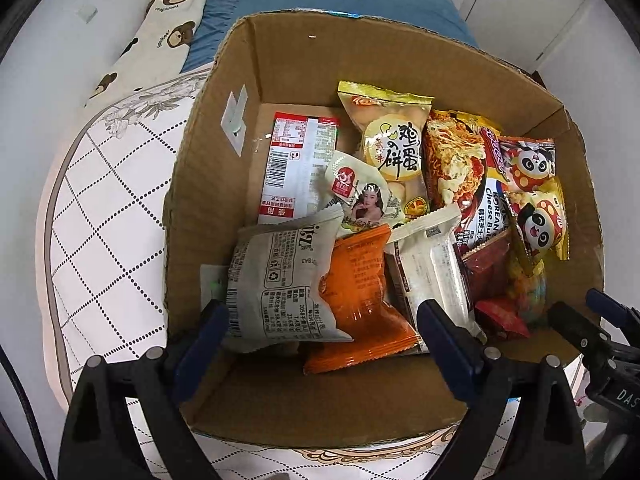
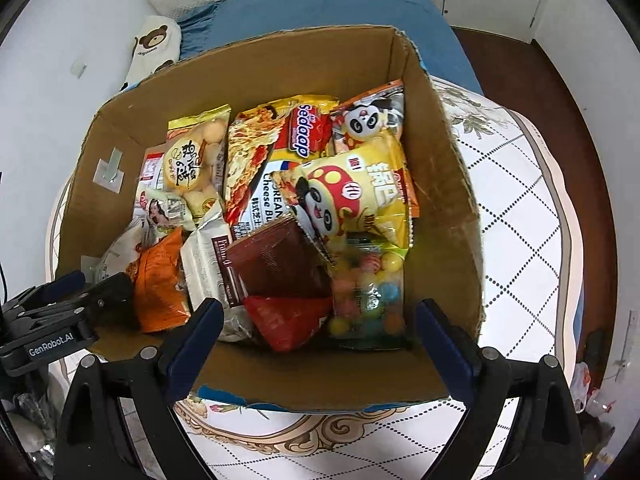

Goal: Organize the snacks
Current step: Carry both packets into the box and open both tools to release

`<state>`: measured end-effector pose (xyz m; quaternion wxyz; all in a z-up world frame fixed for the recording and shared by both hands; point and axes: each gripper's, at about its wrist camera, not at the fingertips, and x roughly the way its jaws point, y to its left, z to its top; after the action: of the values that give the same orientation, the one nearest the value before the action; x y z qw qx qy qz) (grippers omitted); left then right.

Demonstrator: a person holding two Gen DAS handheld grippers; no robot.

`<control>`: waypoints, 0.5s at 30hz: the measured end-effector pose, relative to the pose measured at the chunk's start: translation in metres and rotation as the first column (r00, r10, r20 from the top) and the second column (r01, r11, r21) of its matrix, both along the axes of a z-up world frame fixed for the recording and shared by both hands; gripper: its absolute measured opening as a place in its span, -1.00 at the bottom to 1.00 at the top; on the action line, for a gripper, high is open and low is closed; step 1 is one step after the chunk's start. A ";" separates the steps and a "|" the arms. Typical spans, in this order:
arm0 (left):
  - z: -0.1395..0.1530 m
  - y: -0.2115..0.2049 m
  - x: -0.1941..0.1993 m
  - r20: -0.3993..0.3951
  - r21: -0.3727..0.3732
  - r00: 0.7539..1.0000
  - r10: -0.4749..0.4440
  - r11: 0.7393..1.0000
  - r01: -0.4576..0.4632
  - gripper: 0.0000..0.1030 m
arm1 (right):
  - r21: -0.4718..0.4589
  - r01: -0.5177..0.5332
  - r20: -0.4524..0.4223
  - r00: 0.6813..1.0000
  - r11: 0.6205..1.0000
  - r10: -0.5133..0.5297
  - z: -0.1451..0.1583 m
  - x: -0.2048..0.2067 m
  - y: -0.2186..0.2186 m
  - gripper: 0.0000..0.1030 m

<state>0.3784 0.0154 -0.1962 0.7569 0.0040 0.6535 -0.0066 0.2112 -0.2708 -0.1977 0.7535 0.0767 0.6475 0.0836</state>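
Cardboard box on a quilted mattress, packed with snacks. By the left wall: red-and-white packet flat on the floor, grey wrapper nearer the front. Then orange packet, white bar, noodle bag toward the back. Near the right wall: panda bag over a candy bag. Left gripper spread wide above grey and orange packets, clasping nothing. Right gripper likewise wide, empty, over a red packet at the front edge.

Overlapping packets are hiding most of the red-and-white packet; the noodle packet is perhaps half covered.
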 end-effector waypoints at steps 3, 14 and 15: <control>0.004 -0.001 -0.003 0.017 0.000 1.000 -0.001 1.000 0.001 0.87 | -0.015 0.003 0.017 1.000 1.000 -0.003 0.003 -0.002 -0.001 0.91; 0.038 -0.008 -0.025 0.117 -0.009 0.993 -0.011 1.000 0.012 0.87 | -0.030 0.021 0.112 0.994 0.999 -0.017 0.036 -0.022 -0.011 0.91; 0.044 -0.009 -0.028 0.131 -0.010 0.991 -0.011 1.000 0.013 0.87 | -0.028 0.021 0.121 0.992 0.999 -0.018 0.039 -0.025 -0.012 0.91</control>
<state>0.3501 0.0066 -0.1524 0.7982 0.0043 0.6022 -0.0145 0.1864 -0.2830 -0.1587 0.7932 0.0667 0.6011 0.0711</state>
